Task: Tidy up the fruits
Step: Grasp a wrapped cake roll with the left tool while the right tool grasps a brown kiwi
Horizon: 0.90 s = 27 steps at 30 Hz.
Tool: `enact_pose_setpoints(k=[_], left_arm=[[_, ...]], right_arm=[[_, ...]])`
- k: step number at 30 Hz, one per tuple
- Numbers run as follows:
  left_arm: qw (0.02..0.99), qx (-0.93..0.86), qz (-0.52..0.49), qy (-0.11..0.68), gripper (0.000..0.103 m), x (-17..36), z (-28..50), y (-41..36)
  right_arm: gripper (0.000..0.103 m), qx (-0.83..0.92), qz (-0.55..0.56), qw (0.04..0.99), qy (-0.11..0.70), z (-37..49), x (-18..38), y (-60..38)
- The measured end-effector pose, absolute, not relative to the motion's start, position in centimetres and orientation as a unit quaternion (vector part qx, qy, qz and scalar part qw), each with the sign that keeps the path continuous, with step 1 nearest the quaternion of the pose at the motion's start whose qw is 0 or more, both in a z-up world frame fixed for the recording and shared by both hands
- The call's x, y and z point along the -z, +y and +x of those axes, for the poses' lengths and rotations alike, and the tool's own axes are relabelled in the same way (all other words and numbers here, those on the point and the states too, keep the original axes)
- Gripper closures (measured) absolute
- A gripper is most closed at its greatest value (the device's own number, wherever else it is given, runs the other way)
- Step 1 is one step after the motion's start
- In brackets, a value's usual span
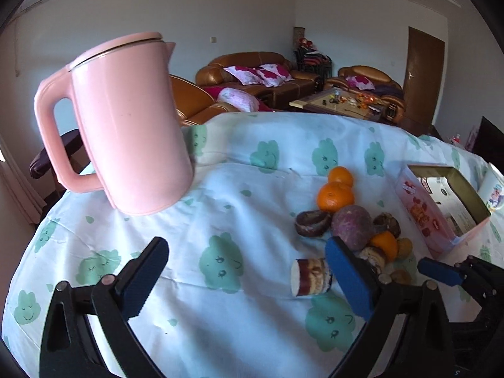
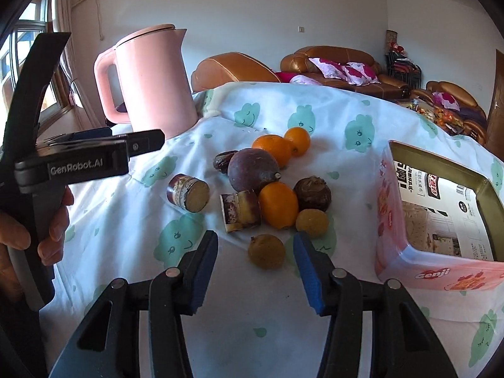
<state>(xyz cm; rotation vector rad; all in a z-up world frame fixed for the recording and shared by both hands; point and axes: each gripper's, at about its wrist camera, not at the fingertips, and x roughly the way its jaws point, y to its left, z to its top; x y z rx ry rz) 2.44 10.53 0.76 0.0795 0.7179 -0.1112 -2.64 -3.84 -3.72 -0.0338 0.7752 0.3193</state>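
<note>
A heap of fruit lies on the cloud-print cloth: two oranges (image 2: 280,145), a purple round fruit (image 2: 252,170), a small orange (image 2: 278,204), a brown bulb (image 2: 313,193), two yellow-brown small fruits (image 2: 266,251), and two cut cane pieces (image 2: 189,192). An open pink tin (image 2: 419,264) stands to the right. My right gripper (image 2: 255,271) is open, its jaws either side of the nearest yellow-brown fruit, just short of it. My left gripper (image 1: 245,271) is open and empty, left of the heap (image 1: 349,226); it also shows in the right wrist view (image 2: 138,141).
A pink kettle (image 1: 126,126) stands at the table's back left. A white mug (image 1: 493,189) is behind the tin. Sofas, a coffee table and a door lie beyond the table's far edge.
</note>
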Motion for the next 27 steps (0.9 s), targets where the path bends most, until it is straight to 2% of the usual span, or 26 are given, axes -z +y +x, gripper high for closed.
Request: enact_pose_setpoints(k=[3, 6, 10, 12, 15, 17, 19, 21, 22, 27], left_arm=[[0.926, 0.07, 0.092, 0.36, 0.008, 0.0, 2.0, 8.3], [0.918, 0.085, 0.121, 0.369, 0.012, 0.6, 1.6, 6.9], [0.911, 0.088, 0.13, 0.382, 0.016, 1.3, 1.9, 6.5], [0.906, 0.089, 0.127, 0.393, 0.02, 1.8, 2.2, 6.5], [0.903, 0.085, 0.119, 0.403, 0.021, 2.6, 2.7, 6.5], [0.901, 0.079, 0.124, 0.409, 0.029, 3.1, 3.0, 6.4], [0.895, 0.093, 0.115, 0.42, 0.052, 3.7, 3.3, 6.4], [0.892, 0.111, 0.104, 0.425, 0.068, 4.1, 3.4, 6.2], [0.893, 0.113, 0.104, 0.423, 0.069, 4.0, 3.4, 6.2], [0.905, 0.113, 0.096, 0.398, 0.07, 3.4, 2.9, 6.1]], right_arm=[[0.051, -0.158, -0.006, 0.895, 0.418, -1.5, 5.0, -4.1], [0.056, -0.164, -0.003, 0.889, 0.427, -1.6, 5.1, -4.2], [0.066, -0.162, -0.016, 0.889, 0.428, -1.8, 5.1, -3.9], [0.066, -0.163, -0.013, 0.889, 0.428, -1.8, 5.1, -4.0], [0.066, -0.166, -0.003, 0.888, 0.429, -1.2, 5.1, -4.2], [0.066, -0.166, -0.001, 0.888, 0.429, -0.9, 5.2, -4.1], [0.066, -0.168, 0.002, 0.888, 0.429, -0.8, 5.1, -4.2], [0.067, -0.168, 0.009, 0.887, 0.429, -0.8, 5.1, -4.4], [0.075, -0.169, 0.014, 0.887, 0.429, -0.7, 5.1, -4.5], [0.075, -0.175, 0.037, 0.893, 0.413, -1.0, 4.5, -5.4]])
